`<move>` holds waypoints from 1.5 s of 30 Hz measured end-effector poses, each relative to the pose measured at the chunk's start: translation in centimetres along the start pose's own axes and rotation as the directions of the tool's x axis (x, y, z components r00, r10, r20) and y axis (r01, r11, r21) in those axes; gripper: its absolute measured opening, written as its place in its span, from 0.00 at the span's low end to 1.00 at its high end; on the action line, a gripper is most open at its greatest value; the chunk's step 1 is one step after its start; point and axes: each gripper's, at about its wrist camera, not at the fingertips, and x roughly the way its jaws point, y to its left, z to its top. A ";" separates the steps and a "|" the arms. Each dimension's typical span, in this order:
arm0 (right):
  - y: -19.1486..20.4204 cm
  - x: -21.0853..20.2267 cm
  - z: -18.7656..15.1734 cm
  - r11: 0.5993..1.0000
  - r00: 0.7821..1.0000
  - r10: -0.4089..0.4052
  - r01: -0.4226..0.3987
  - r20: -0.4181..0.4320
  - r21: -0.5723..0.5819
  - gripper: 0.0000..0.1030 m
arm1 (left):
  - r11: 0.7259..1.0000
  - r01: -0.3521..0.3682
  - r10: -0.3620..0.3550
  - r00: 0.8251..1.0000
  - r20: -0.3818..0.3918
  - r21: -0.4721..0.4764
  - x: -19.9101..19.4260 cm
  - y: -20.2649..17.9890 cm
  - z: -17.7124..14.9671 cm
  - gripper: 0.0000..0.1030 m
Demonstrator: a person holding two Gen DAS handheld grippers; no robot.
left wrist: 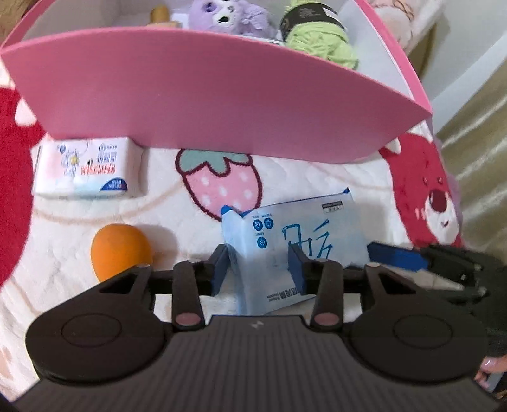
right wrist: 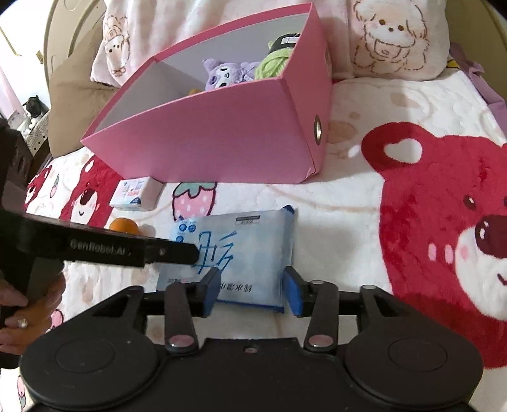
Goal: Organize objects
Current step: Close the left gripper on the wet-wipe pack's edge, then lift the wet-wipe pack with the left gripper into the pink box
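Observation:
A light blue wet-wipes pack (left wrist: 317, 228) (right wrist: 247, 244) lies on the bear-print blanket (right wrist: 364, 196) in front of the pink box (left wrist: 206, 95) (right wrist: 221, 136). My left gripper (left wrist: 259, 269) is shut on the pack's left part, with both blue pads against it. One of its black fingers (right wrist: 171, 252) reaches in from the left in the right wrist view. My right gripper (right wrist: 252, 293) stands open; the pack's near edge sits between its pads without being pressed. One of its fingers (left wrist: 396, 255) shows at the right in the left wrist view.
The pink box holds a purple plush (left wrist: 228, 12) (right wrist: 225, 71) and green yarn (left wrist: 320, 41) (right wrist: 272, 61). A white tissue pack (left wrist: 85, 168) (right wrist: 136, 193) and an orange ball (left wrist: 118, 250) (right wrist: 123, 225) lie to the left. Pillows (right wrist: 396, 38) sit behind. A hand (right wrist: 19, 317) is at lower left.

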 end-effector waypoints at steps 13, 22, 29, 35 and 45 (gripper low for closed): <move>2.1 0.1 -0.6 0.996 0.998 -0.056 0.053 -0.031 -0.074 0.56 | 0.998 0.022 -0.026 0.998 0.058 0.055 -0.8 -1.2 -1.7 0.29; 5.0 -2.0 -0.8 0.992 0.994 -0.094 0.090 -0.050 -0.084 0.58 | 0.996 0.038 -0.042 0.998 0.055 0.076 -3.4 -1.2 -3.2 0.29; 6.9 -4.0 -0.7 0.998 0.999 -0.035 0.033 -0.026 -0.048 0.59 | 0.994 0.051 -0.060 0.995 0.082 0.099 -7.3 -0.2 -4.2 0.29; 8.4 -6.1 -0.5 1.000 1.000 0.012 -0.012 -0.009 -0.008 0.60 | 0.992 0.056 -0.065 0.995 0.079 0.111 -10.0 0.1 -4.8 0.29; 11.1 -10.3 0.9 0.999 0.999 0.016 -0.014 0.050 -0.030 0.60 | 0.984 0.055 -0.074 0.992 0.105 0.171 -15.5 -1.4 -3.2 0.30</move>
